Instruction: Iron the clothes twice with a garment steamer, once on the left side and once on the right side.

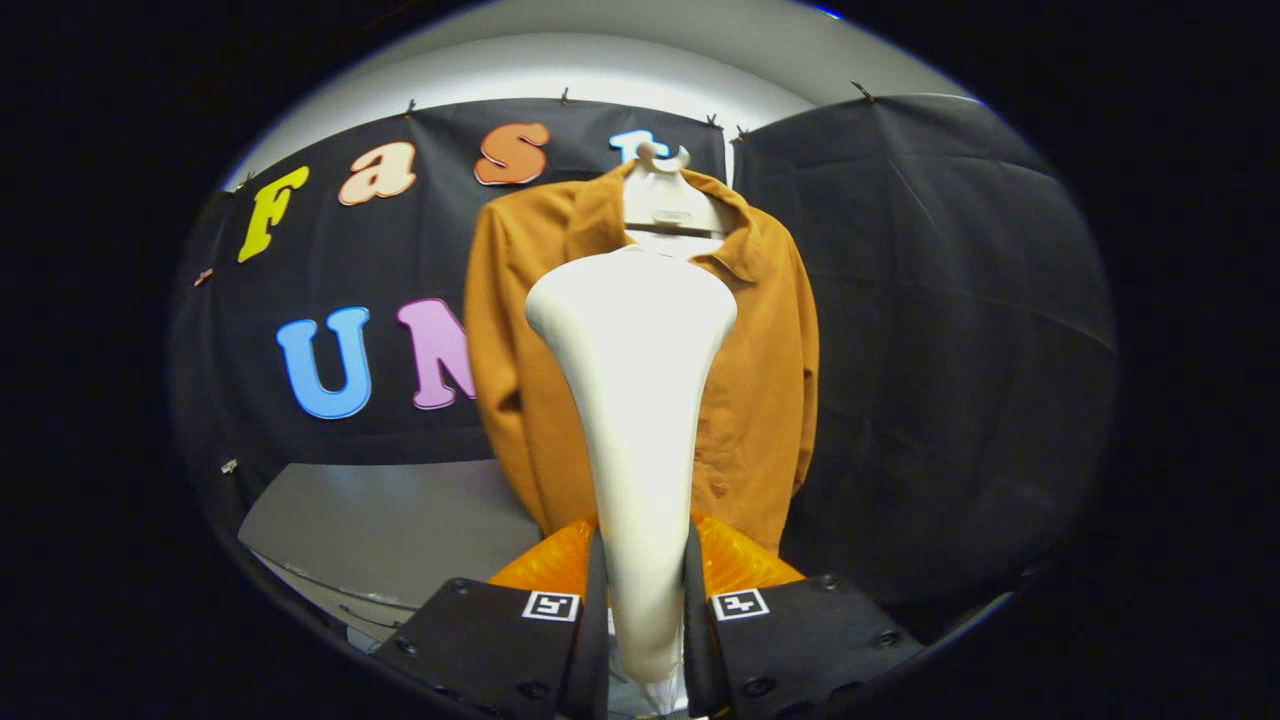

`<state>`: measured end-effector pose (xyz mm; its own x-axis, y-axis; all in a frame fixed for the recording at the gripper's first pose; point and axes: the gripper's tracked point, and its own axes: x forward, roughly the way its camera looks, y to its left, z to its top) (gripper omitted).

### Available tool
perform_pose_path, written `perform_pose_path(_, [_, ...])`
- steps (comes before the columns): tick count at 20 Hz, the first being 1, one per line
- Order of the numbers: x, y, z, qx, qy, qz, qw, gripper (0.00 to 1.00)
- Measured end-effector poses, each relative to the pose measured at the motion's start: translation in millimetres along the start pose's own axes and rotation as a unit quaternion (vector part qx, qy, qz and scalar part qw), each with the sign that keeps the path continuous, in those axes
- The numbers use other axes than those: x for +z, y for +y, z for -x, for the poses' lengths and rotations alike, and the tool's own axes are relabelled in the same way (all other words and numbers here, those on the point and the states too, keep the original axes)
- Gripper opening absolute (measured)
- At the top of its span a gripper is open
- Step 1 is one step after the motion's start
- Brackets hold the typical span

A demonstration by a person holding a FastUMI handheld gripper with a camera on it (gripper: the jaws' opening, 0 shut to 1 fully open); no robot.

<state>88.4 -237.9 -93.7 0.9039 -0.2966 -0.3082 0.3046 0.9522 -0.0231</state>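
Left of the steamer (634, 400), a grey table (390, 520) sits low, near the jacket's (760, 400) hanging sleeve. At centre the gripper (645, 610) is clamped on the steamer's handle, both fingers pressing it, head up and aimed at the jacket just beyond. Behind and right, the jacket hangs open on a hanger (665, 215), presumably so its front panels face the steam.
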Motion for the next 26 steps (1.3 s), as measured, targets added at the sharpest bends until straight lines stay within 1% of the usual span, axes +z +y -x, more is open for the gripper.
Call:
perform_pose_path(3, [9, 56, 42, 0.03, -0.027, 0.015, 0.999, 0.33])
perform_pose_path(5, [8, 85, 65, 0.041, -0.033, 0.026, 0.998, 0.33])
perform_pose_path(8, [1, 127, 94, 0.059, -0.027, 0.033, 0.997, 0.33])
perform_pose_path(12, [-10, 173, 116, 0.083, -0.012, 0.042, 0.996, 0.33])
perform_pose_path(17, [-16, 194, 131, 0.077, -0.002, 0.044, 0.996, 0.33])
perform_pose_path(23, [-22, 199, 132, 0.056, 0.012, 0.045, 0.997, 0.33])
perform_pose_path(26, [-21, 201, 134, 0.051, 0.008, 0.046, 0.998, 0.33])
